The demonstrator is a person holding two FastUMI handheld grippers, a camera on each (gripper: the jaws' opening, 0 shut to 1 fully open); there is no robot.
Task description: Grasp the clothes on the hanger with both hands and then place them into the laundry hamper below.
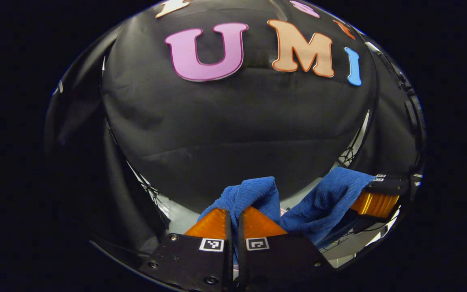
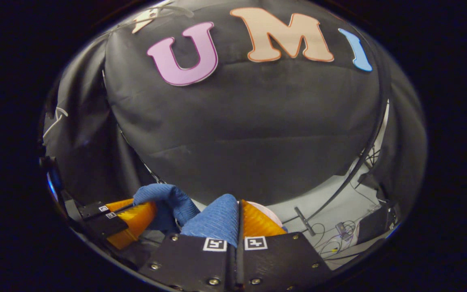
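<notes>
— Starting closest in: what do we have between our own fingers?

— In the left gripper view, our left gripper [image 1: 233, 215] is pressed together on a fold of the blue garment [image 1: 322, 202], which bunches up just past the tips. In the right gripper view, our right gripper [image 2: 238, 221] is pinching the same cloth [image 2: 213, 221], which drapes over its left finger.

— So where does the garment lie between us?

— It spans from one gripper to the other, sagging a little in the middle. From the left gripper view we see the cloth run off to the right, up to the right gripper [image 1: 377, 198]. From the right gripper view it runs left to the left gripper [image 2: 130, 219]. We judge its long axis to lie sideways between our two grips, both about equally near.

— And the hamper?

— Beyond the cloth we see a pale floor [image 2: 326, 207] with cables, then the black wall. We cannot make out the hamper, so we'd judge only that the lowering has to go straight down, both ends together.
</notes>
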